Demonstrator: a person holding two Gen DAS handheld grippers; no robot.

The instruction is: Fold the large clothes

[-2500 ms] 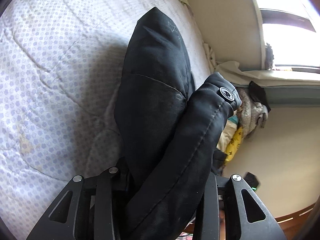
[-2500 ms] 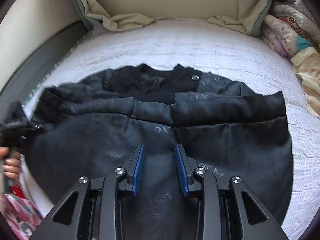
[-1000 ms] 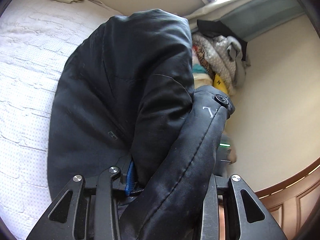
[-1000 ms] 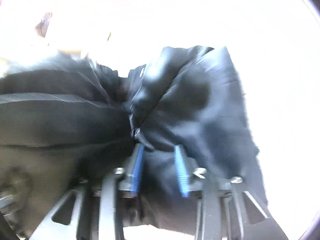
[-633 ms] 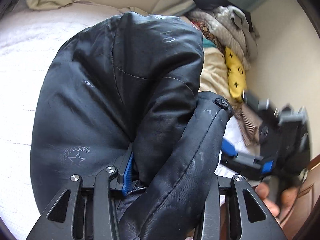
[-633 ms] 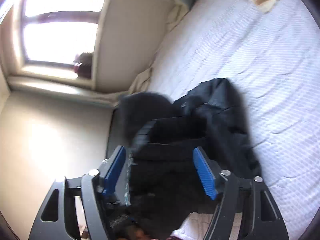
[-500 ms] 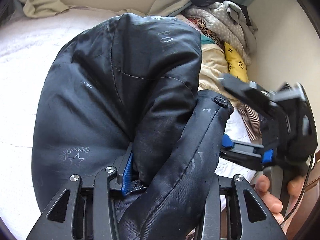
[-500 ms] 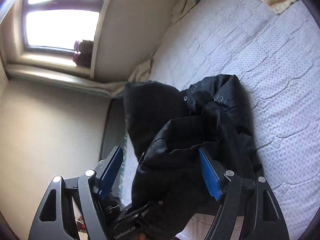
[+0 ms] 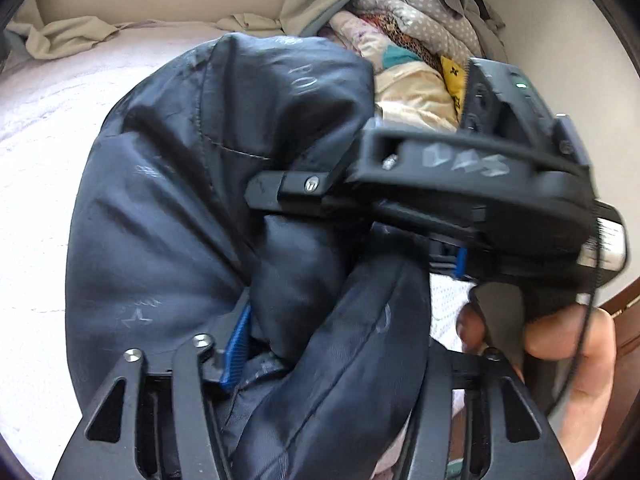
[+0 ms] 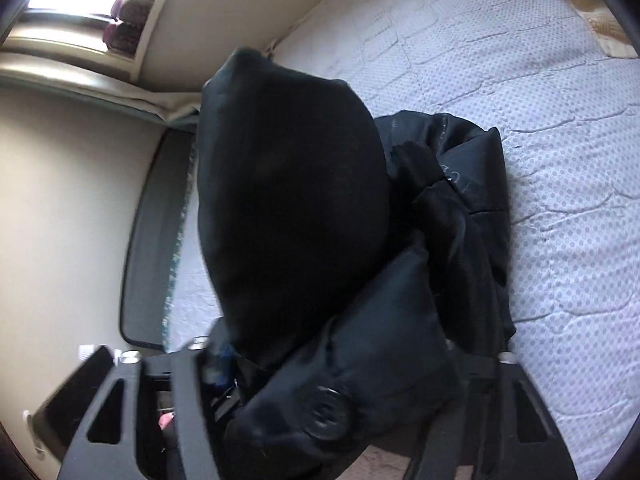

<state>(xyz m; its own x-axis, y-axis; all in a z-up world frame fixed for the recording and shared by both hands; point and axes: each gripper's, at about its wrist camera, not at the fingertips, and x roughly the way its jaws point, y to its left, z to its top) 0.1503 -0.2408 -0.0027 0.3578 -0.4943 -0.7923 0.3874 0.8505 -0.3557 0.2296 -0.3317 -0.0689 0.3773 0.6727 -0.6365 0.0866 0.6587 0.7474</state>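
While our left gripper [image 9: 320, 344] loosens around the bunched black jacket [image 9: 192, 208], our right gripper [image 10: 340, 376] closes on it above the bed [image 10: 540, 80].

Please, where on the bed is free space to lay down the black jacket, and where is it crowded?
The quilted bed cover is bare to the right of the black jacket in the right wrist view, and also to its left in the left wrist view. The far corner is crowded with a pile of clothes, and crumpled beige fabric borders the headboard.

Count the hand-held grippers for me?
2: the left hand-held gripper, bottom, jaws just opening around the black jacket; the right hand-held gripper, at right, jaws just closing on it.
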